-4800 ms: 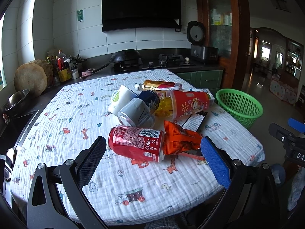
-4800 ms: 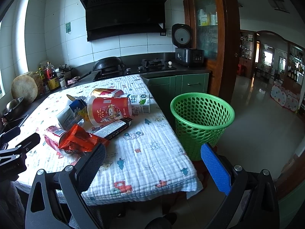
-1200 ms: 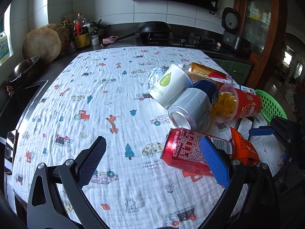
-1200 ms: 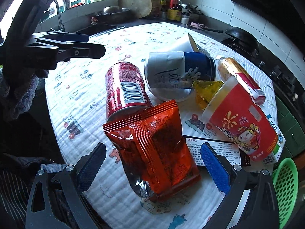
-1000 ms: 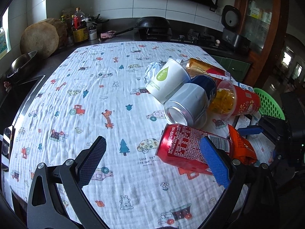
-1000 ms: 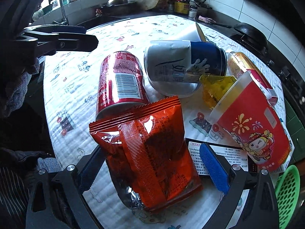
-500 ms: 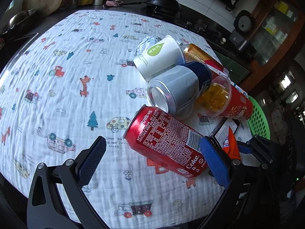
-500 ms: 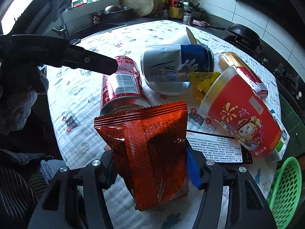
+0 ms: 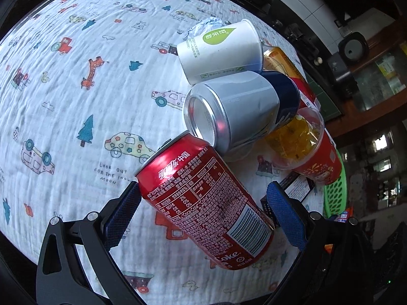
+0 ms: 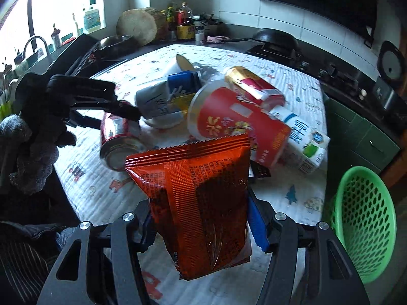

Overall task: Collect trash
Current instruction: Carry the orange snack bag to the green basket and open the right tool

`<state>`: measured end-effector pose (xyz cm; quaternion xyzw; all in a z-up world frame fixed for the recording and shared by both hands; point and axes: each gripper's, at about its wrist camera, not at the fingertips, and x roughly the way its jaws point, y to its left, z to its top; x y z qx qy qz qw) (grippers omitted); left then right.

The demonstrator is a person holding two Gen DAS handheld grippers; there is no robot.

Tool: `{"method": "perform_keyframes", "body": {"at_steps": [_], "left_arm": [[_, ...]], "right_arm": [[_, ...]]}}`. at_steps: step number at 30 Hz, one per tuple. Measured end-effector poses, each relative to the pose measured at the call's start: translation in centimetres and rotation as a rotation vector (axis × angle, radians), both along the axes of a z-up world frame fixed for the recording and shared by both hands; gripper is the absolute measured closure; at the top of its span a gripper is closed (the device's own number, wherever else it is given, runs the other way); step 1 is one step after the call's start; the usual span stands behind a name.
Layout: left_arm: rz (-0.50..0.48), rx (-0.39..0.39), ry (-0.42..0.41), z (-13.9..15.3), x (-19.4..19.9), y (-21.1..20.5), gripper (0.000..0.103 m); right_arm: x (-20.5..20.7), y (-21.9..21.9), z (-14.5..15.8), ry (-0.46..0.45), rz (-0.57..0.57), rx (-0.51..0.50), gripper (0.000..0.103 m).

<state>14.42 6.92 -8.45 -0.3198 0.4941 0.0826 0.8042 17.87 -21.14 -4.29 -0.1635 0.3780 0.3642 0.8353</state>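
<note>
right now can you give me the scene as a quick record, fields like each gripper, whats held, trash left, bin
right gripper: shut on the orange snack bag, lifted off the table
left gripper: open, fingers either side of the red cola can; contact unclear
trash on tablecloth: silver and blue can, white cup, red tub, gold can, white carton
bin: green basket, on the floor beside the table

Cola can [image 9: 203, 198] on tablecloth [image 9: 63, 101], before silver can [image 9: 229, 109]; basket [image 10: 363, 223] right of table.
</note>
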Motion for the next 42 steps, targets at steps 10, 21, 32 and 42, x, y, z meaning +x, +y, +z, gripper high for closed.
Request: {"method": "perform_keyframes", "body": {"at_steps": [10, 21, 32, 42], "left_arm": [[-0.019, -0.04, 0.05, -1.7, 0.9, -1.5, 0.006], [-0.006, -0.092, 0.027, -2.2, -0.1, -1.1, 0.023], [-0.081, -0.067, -0.017, -1.0, -3.0, 0.1, 0.028], [-0.187, -0.062, -0.096, 2.4, -5.3, -0.3, 0.029]], "right_arm": [[6.3, -8.8, 1.4, -0.055, -0.363, -0.003, 0.045], [14.8, -17.4, -1.4, 0.01, -0.666, 0.007, 0.045], [17.9, -19.7, -4.7, 0.045, -0.755, -0.02, 0.045], [18.7, -20.5, -5.2, 0.035, -0.813, -0.022, 0.022]]}}
